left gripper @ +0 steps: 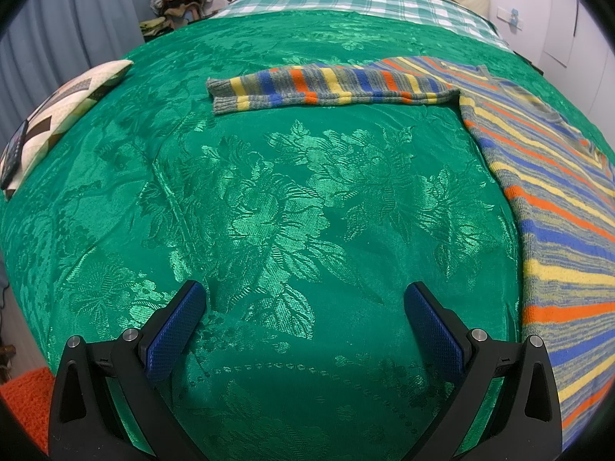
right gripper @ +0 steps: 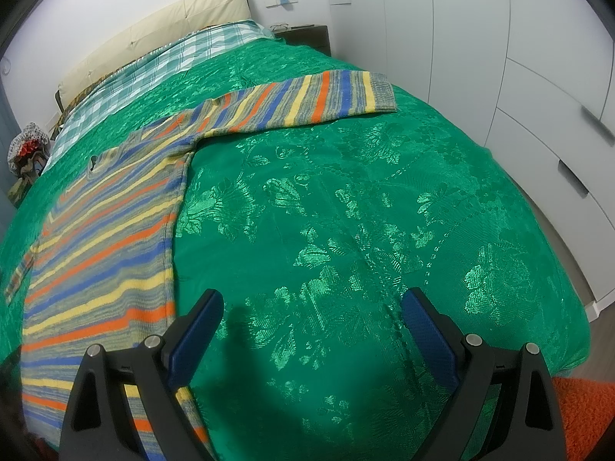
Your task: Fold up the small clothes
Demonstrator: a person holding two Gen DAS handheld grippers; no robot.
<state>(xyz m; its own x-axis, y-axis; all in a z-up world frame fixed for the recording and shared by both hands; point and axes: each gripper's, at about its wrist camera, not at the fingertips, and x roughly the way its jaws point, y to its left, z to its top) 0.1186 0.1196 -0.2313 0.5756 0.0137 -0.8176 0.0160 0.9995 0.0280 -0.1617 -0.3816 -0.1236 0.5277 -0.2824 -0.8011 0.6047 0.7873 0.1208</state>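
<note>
both tools (left gripper: 305, 307) (right gripper: 311, 313) gape, striped sweater (left gripper: 538, 176) between them.

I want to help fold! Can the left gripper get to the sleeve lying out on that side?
Probably yes. The left gripper is open and empty, and only bare green bedspread lies between it and the sleeve.

Home bedroom, bed (left gripper: 269, 192) with green bedspread, padded headboard (right gripper: 153, 34), white wardrobe (right gripper: 519, 57)
</note>
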